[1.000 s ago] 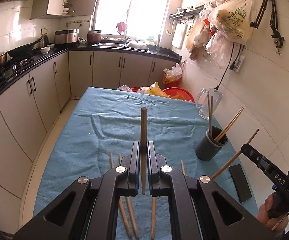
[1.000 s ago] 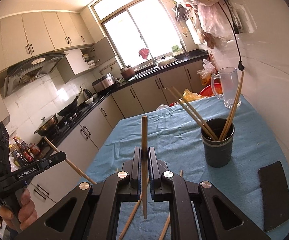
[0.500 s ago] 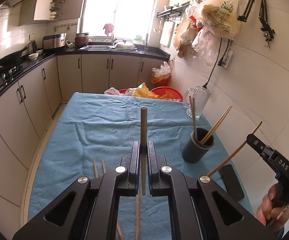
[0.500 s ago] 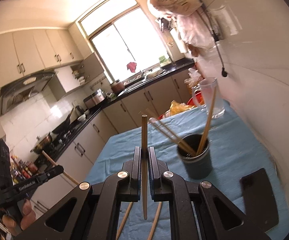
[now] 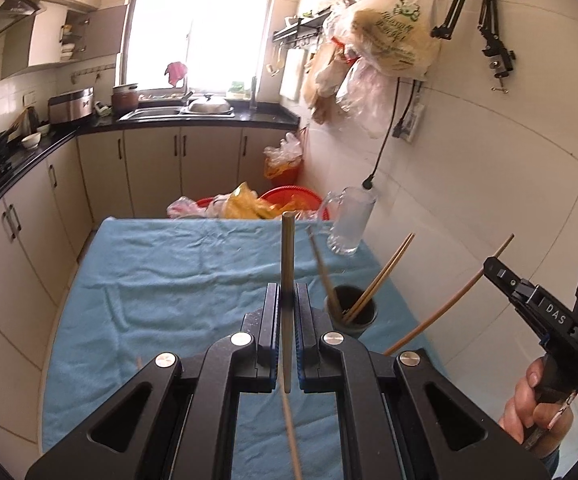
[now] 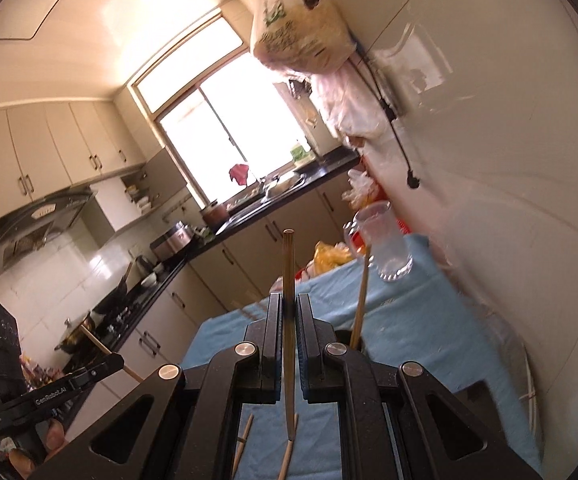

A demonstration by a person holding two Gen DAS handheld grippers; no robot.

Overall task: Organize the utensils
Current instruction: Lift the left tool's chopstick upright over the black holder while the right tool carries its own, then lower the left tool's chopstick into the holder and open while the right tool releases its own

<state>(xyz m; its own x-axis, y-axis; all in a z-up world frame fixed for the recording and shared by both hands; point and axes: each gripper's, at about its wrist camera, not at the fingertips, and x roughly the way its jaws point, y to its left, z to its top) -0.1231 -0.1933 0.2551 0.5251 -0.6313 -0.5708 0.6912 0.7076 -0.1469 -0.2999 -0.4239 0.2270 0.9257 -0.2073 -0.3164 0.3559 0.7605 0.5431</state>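
My left gripper (image 5: 288, 298) is shut on a wooden chopstick (image 5: 288, 252) that stands up between its jaws. My right gripper (image 6: 288, 308) is shut on another chopstick (image 6: 288, 268); it also shows in the left wrist view (image 5: 501, 270) at the right, above and right of the dark holder cup (image 5: 352, 310). The cup holds several chopsticks (image 5: 381, 276) and stands on the blue tablecloth (image 5: 169, 280). In the right wrist view the cup (image 6: 345, 338) is mostly hidden behind my jaws. Loose chopsticks (image 6: 243, 444) lie on the cloth below.
A glass mug (image 5: 351, 220) stands at the table's far right corner by the tiled wall. Plastic bags (image 5: 385, 40) hang from a rack above. A red basin with bags (image 5: 285, 200) sits beyond the table. Kitchen cabinets (image 5: 9, 240) line the left side.
Both grippers have moved forward and to the right toward the cup, each still holding its chopstick. The right gripper has tilted, so its view is rolled and the cup has slid behind its jaws.
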